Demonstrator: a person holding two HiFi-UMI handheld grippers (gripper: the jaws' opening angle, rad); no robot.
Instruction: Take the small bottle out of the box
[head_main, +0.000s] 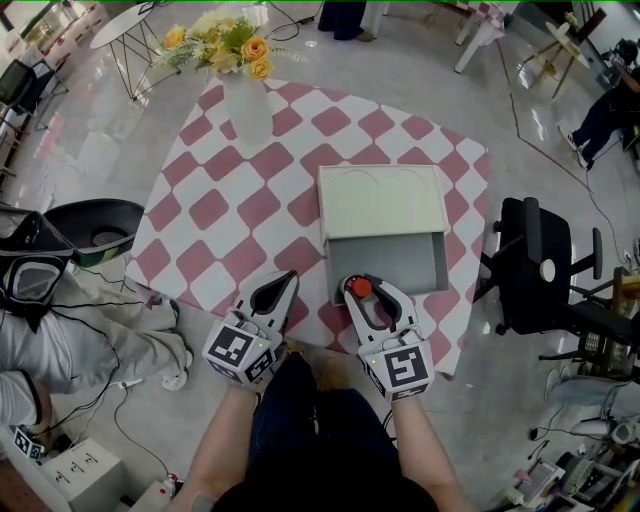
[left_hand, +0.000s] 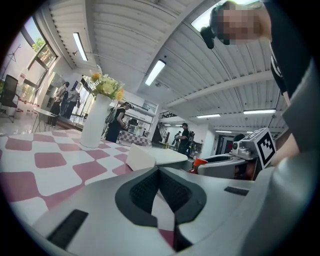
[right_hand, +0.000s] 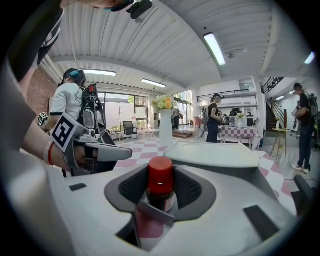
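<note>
The small bottle (head_main: 359, 288) has a red cap and a dark body (right_hand: 160, 182). It stands at the front left corner of the pulled-out grey drawer (head_main: 400, 262) of the white box (head_main: 380, 200). My right gripper (head_main: 362, 283) reaches over the drawer's front wall, and its pads sit against both sides of the cap (right_hand: 160, 174). My left gripper (head_main: 287, 278) rests on the checked tablecloth left of the drawer, its fingertips together and nothing between them (left_hand: 159, 171). The left gripper view shows the red cap (left_hand: 199, 162) past the box corner.
A white vase of yellow flowers (head_main: 245, 100) stands at the table's far left. A black office chair (head_main: 530, 262) is close to the table's right edge. A black round object (head_main: 95, 225) lies on the floor to the left. People stand in the background.
</note>
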